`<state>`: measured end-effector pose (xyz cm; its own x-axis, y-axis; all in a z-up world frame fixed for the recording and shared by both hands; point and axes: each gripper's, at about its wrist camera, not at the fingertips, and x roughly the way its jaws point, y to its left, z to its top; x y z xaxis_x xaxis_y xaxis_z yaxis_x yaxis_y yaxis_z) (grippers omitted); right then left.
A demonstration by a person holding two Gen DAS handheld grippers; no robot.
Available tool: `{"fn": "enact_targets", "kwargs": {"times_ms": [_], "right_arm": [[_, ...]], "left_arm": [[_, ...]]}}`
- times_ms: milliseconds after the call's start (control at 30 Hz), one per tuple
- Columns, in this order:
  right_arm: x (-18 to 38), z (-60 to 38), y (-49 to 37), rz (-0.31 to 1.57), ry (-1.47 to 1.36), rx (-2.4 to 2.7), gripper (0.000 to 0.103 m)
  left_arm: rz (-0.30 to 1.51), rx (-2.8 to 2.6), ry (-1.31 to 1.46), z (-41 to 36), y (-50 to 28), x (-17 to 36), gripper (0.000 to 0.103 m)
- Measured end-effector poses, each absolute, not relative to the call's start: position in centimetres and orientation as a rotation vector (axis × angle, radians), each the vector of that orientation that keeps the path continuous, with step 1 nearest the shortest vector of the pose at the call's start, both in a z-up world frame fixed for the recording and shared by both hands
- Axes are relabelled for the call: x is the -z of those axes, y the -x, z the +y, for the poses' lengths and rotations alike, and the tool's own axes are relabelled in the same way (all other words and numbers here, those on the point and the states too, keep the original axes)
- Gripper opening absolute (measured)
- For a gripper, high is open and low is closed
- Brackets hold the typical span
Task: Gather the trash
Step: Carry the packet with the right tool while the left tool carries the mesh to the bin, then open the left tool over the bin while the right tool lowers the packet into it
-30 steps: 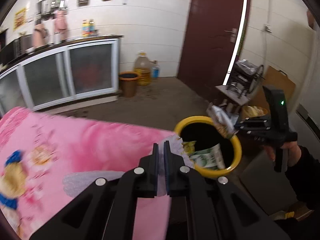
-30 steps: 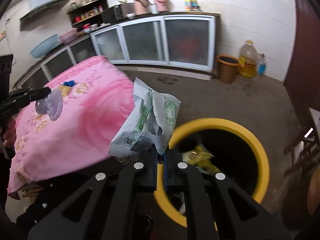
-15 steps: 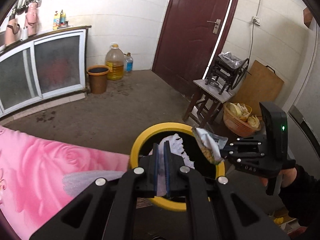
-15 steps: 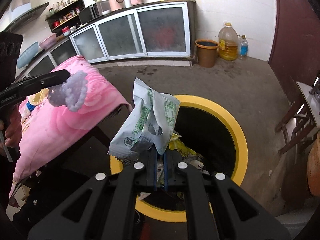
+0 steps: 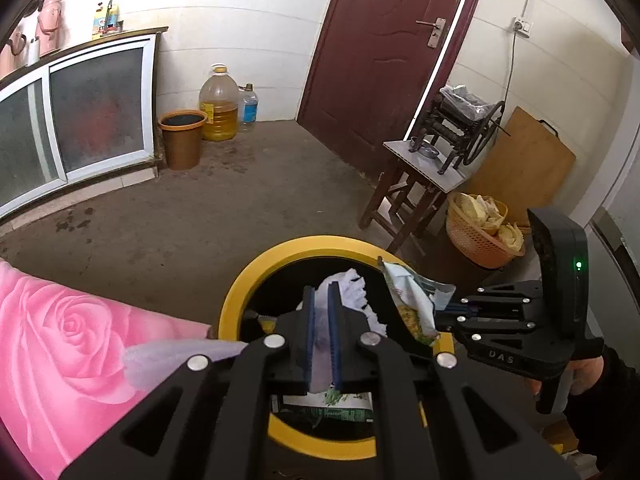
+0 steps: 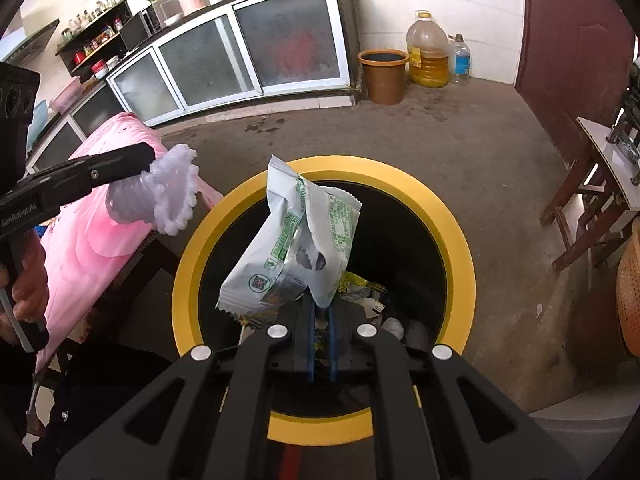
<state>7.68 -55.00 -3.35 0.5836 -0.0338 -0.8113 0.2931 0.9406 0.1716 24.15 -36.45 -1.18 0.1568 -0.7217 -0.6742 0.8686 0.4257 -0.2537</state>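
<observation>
A yellow-rimmed black trash bin (image 5: 256, 280) (image 6: 456, 248) stands on the floor with wrappers inside. My left gripper (image 5: 321, 300) (image 6: 150, 160) is shut on a crumpled white plastic piece (image 5: 352, 292) (image 6: 168, 196), held over the bin's left rim. My right gripper (image 6: 322, 312) (image 5: 440, 314) is shut on a white and green snack wrapper (image 6: 296, 248) (image 5: 408, 296), held above the bin's opening.
A pink flowered tablecloth (image 5: 60, 340) (image 6: 80, 240) covers a table left of the bin. A wooden stool (image 5: 416, 184) with a hand-crank machine and an orange basket (image 5: 476, 232) stand to the right. A brown bucket (image 5: 182, 140) and oil jug (image 5: 218, 104) stand by the cabinet.
Both grippers have moved from over the table edge to above the bin, each still holding its piece of trash. The bin now sits centred under them.
</observation>
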Motion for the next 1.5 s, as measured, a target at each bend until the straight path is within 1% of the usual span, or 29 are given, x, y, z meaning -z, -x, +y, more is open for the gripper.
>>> {"fn": "enact_targets", "kwargs": {"times_ms": [67,100,133,167,200,233,267,300,367,500,667,733,867,1100,1233,1433,1500], "right_arm": [[3.3,-55.1,-7.7,0.934,-0.3,0.213,0.005],[3.4,-55.2,-7.5,0.936,-0.307,0.218,0.006],[3.4,-55.4,-7.5,0.944,-0.315,0.231,0.006],[3.5,-55.7,-7.4,0.951,-0.316,0.242,0.007],[3.6,-55.9,-7.3,0.958,-0.312,0.257,0.015],[3.7,-56.1,-7.2,0.959,-0.313,0.27,0.036],[3.6,-56.4,-6.9,0.95,-0.321,0.284,0.054],[3.5,-56.6,-6.6,0.933,-0.334,0.289,0.075],[3.4,-56.9,-6.1,0.94,-0.329,0.311,0.074],[3.0,-57.3,-4.9,0.927,-0.328,0.357,0.075],[3.0,-58.2,-4.2,0.92,-0.35,0.399,0.076],[2.8,-58.2,-4.2,0.92,-0.384,0.38,0.084],[1.8,-57.7,-4.2,0.906,-0.395,0.359,0.086],[0.7,-57.5,-4.2,0.92,-0.366,0.385,0.093],[0.3,-57.5,-4.4,0.928,-0.408,0.362,0.093],[0.2,-57.5,-4.9,0.956,-0.538,0.265,0.093],[-0.2,-57.2,-5.0,0.958,-0.53,0.263,0.093]], "left_arm": [[0.828,1.148,-0.211,-36.7,-24.0,1.3,0.006],[0.826,1.145,-0.208,-36.8,-24.0,1.3,0.008],[0.827,1.14,-0.205,-36.9,-24.0,1.3,0.017],[0.826,1.135,-0.202,-36.9,-24.0,1.3,0.034],[0.816,1.118,-0.192,-36.8,-24.0,1.2,0.047],[0.801,1.095,-0.183,-36.6,-24.0,1.0,0.072],[0.785,1.08,-0.174,-36.4,-24.1,0.8,0.083],[0.77,1.068,-0.165,-36.2,-24.1,0.7,0.085],[0.77,1.049,-0.144,-35.9,-24.3,0.6,0.094],[0.757,1.015,-0.088,-34.5,-24.8,-0.2,0.095],[0.759,1.042,-0.081,-34.0,-25.0,-0.8,0.095],[0.763,1.088,-0.074,-34.4,-24.5,-1.2,0.095],[0.743,1.127,-0.074,-35.2,-23.5,-2.1,0.095],[0.732,1.12,0.003,-33.2,-23.8,-3.6,0.095],[0.733,1.116,0.035,-32.0,-23.9,-4.4,0.095],[0.713,1.126,0.0,-31.3,-23.0,-5.1,0.095],[0.707,1.14,-0.03,-31.5,-22.5,-5.1,0.095]]}}
